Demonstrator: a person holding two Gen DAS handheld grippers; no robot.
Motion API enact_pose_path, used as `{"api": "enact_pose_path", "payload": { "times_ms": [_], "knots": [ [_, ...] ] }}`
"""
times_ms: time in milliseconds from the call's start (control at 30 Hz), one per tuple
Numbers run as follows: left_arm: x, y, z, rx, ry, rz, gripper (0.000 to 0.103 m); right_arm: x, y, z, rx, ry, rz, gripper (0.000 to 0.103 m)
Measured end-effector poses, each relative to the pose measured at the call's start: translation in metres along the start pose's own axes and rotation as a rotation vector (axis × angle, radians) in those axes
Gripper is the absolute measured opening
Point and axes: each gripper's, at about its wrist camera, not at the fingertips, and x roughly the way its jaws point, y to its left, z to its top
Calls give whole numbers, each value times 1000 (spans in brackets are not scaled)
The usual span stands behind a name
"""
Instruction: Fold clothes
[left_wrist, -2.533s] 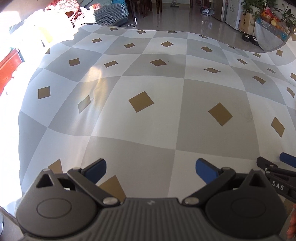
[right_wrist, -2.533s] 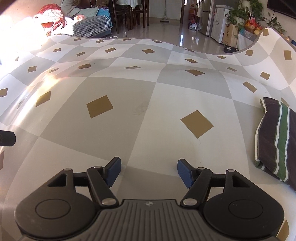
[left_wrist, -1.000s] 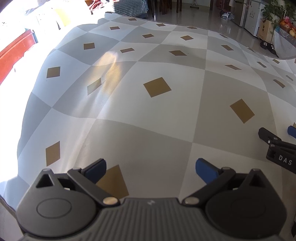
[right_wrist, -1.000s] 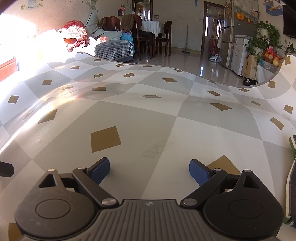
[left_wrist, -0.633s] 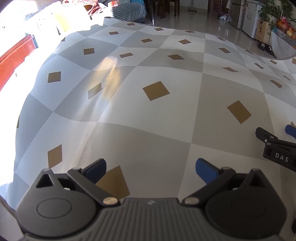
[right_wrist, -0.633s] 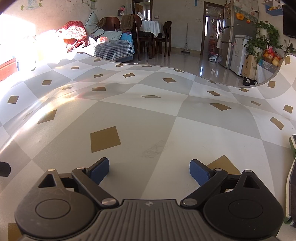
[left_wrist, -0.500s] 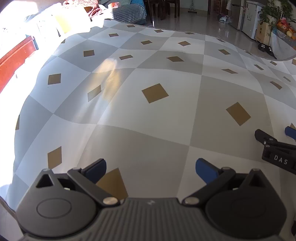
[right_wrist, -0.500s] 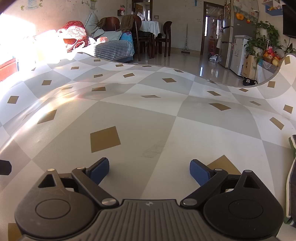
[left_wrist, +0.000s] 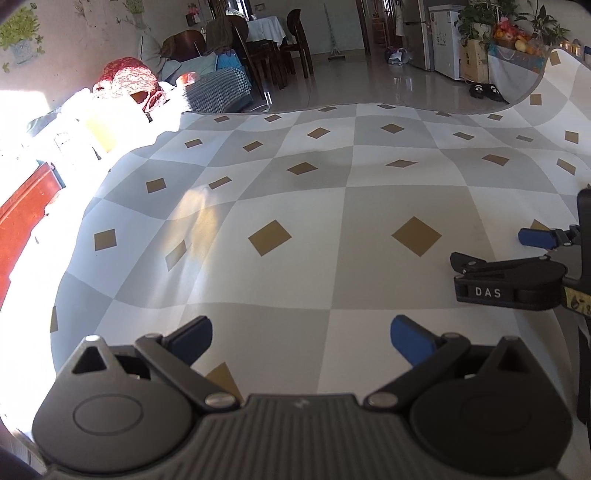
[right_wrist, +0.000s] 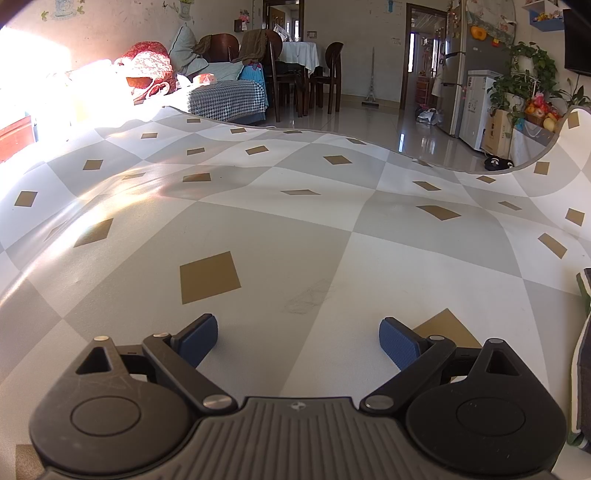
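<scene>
A checked tablecloth (right_wrist: 295, 229) fills the foreground. Beyond its far edge stand a houndstooth sofa (right_wrist: 227, 99), dining chairs (right_wrist: 325, 74), a fridge (right_wrist: 476, 107) and slippers (right_wrist: 498, 162).

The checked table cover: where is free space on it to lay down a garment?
The checked table cover is bare ahead of the open right gripper and open left gripper, up to its far edge. It is crowded only at the right edge, where the folded striped garment lies.
</scene>
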Motion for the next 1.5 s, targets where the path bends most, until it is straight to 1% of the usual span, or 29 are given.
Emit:
{"api": "enact_pose_path", "payload": {
  "times_ms": [133, 367, 567, 767, 967, 1333, 1500],
  "knots": [
    [-7, -4, -4, 12, 11, 8, 103, 0, 0, 0, 0, 0, 0, 95],
    [-24, -11, -4, 48, -1, 52, 103, 0, 0, 0, 0, 0, 0, 95],
    [-33, -23, -1, 88, -9, 61, 103, 0, 0, 0, 1, -1, 0, 95],
    [-35, -40, -1, 131, -8, 36, 103, 0, 0, -1, 1, -1, 1, 95],
    [-34, -46, -3, 150, -7, 19, 103, 0, 0, -1, 1, -1, 1, 95],
    [-27, -38, -9, 103, 23, -12, 103, 0, 0, -1, 1, -1, 1, 95],
    [-25, -38, -12, 105, 28, -18, 103, 0, 0, -1, 1, -1, 1, 95]
  ]
}}
